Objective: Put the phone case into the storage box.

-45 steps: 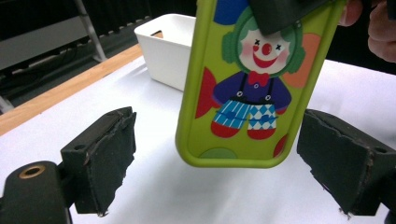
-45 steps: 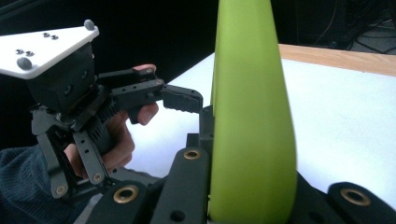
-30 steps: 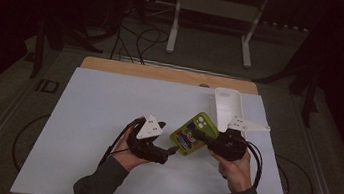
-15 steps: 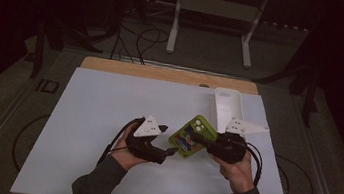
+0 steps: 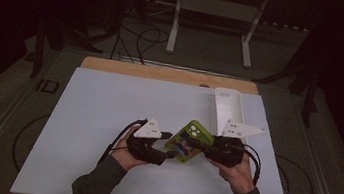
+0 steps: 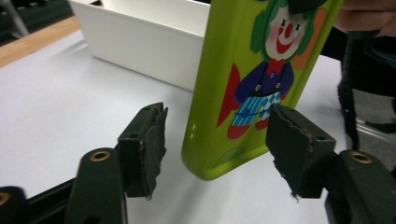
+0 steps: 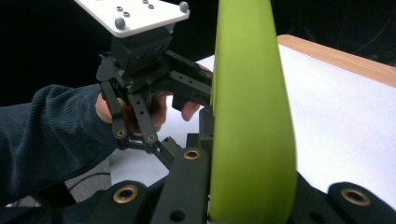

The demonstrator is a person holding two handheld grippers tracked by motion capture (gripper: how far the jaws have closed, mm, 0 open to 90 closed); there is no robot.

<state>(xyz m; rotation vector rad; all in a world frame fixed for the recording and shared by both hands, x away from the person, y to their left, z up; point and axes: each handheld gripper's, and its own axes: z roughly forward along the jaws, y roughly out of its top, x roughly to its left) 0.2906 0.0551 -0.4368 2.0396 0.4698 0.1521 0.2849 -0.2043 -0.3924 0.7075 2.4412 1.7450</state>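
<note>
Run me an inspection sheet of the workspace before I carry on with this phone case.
Surface: white table sheet, wooden strip along the far edge.
Job's things: green phone case with a clown print, held off the sheet; white tray behind it.
Clutter: nothing seen.
Grippers: right tongs clamped on the case's edge; left tongs have just been closing, their pads either side of the case's lower end, a gap on each side, not pressing.
Cables: one trails from each gripper toward the person; more lie on the floor beyond the table.
Surroundings: dark room, white stand behind the table.
</note>
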